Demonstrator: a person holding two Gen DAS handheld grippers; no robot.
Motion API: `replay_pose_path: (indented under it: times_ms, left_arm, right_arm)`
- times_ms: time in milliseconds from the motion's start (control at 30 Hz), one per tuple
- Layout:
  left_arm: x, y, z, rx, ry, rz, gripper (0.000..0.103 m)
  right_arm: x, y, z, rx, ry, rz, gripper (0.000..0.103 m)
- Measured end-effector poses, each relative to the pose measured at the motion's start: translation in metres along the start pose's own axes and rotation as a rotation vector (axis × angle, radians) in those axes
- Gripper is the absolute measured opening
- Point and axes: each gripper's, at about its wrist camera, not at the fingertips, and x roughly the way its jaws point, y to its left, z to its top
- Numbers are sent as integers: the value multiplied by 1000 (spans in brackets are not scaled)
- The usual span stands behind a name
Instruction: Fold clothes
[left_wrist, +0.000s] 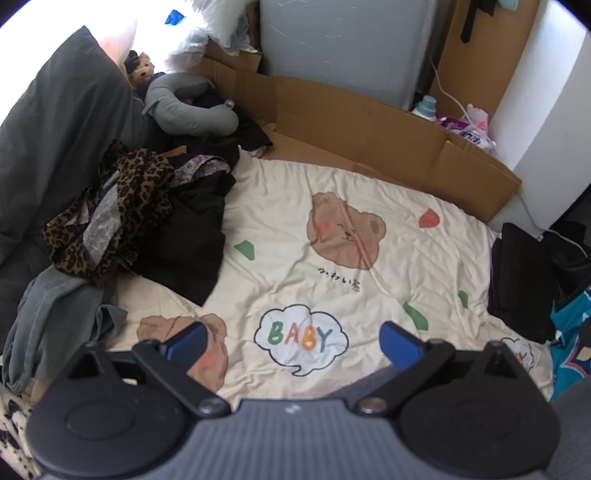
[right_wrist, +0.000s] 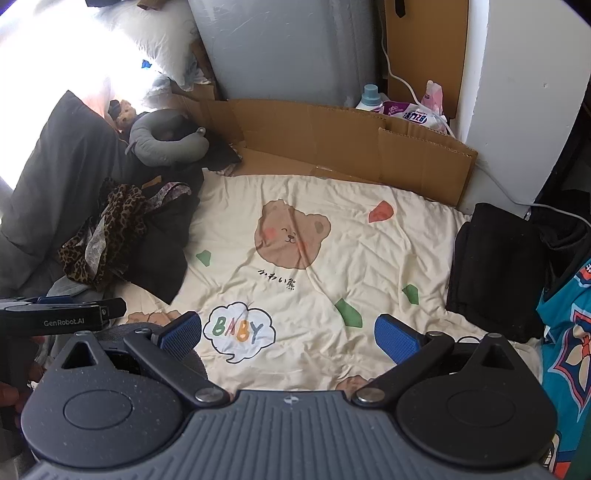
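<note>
A heap of unfolded clothes lies at the left of the bed: a leopard-print garment (left_wrist: 110, 218) (right_wrist: 107, 229), a black garment (left_wrist: 188, 243) (right_wrist: 162, 251) and a grey-green garment (left_wrist: 51, 321). A folded black garment (left_wrist: 521, 280) (right_wrist: 495, 269) lies at the right edge, with a teal patterned garment (right_wrist: 569, 332) beside it. My left gripper (left_wrist: 293, 341) is open and empty above the cream bear-print blanket (left_wrist: 332, 206). My right gripper (right_wrist: 288, 336) is open and empty above the same blanket (right_wrist: 314, 221). The left gripper's body also shows in the right wrist view (right_wrist: 62, 317) at the left edge.
A dark grey pillow (left_wrist: 55, 122) and a grey neck pillow (left_wrist: 184, 107) lie at the back left. A flattened cardboard sheet (left_wrist: 369, 136) stands along the bed's far edge. Detergent bottles (right_wrist: 402, 107) and a white cable sit behind it by the wall.
</note>
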Motion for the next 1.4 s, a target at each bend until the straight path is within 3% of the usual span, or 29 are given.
replay_pose_path:
  times_ms: [1400]
  left_arm:
    - [5, 10, 3, -3, 8, -6, 101]
  right_arm:
    - [1, 2, -1, 10, -15, -12, 103]
